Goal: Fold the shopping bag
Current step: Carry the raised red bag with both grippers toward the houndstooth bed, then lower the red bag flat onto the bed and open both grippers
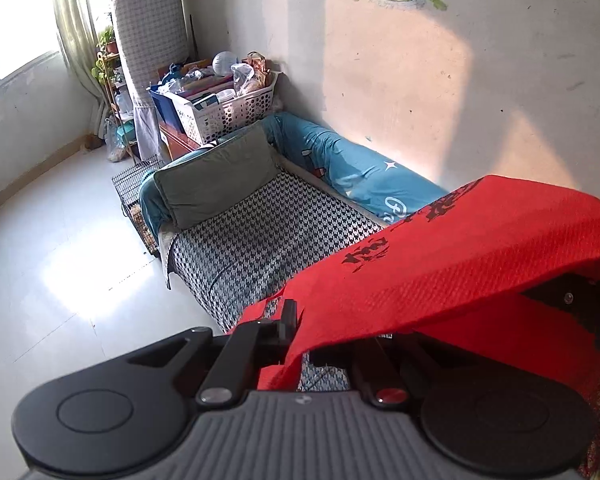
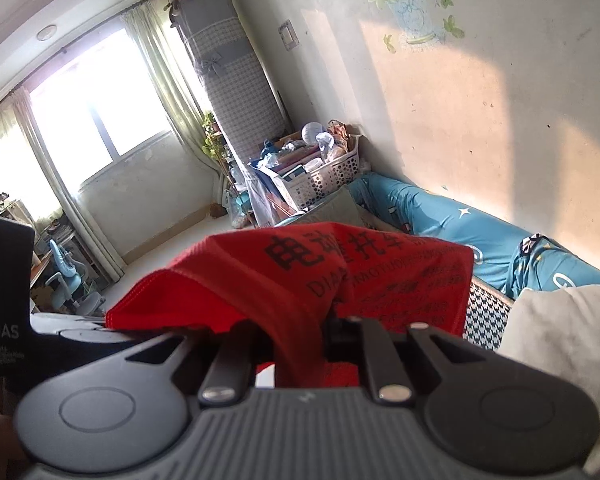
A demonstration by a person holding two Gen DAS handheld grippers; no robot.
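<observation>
The red woven-fabric shopping bag with black printed lettering (image 1: pixel 460 248) hangs in the air, stretched between both tools above the black-and-white houndstooth-covered bed (image 1: pixel 268 224). The left gripper (image 1: pixel 296 320) is clamped on one edge of the cloth, and the right gripper (image 2: pixel 324 320) pinches another bunch of it. To fold well, I judge both grips should stay firm, the span kept taut and level, then lowered flat onto the bed before creasing.
</observation>
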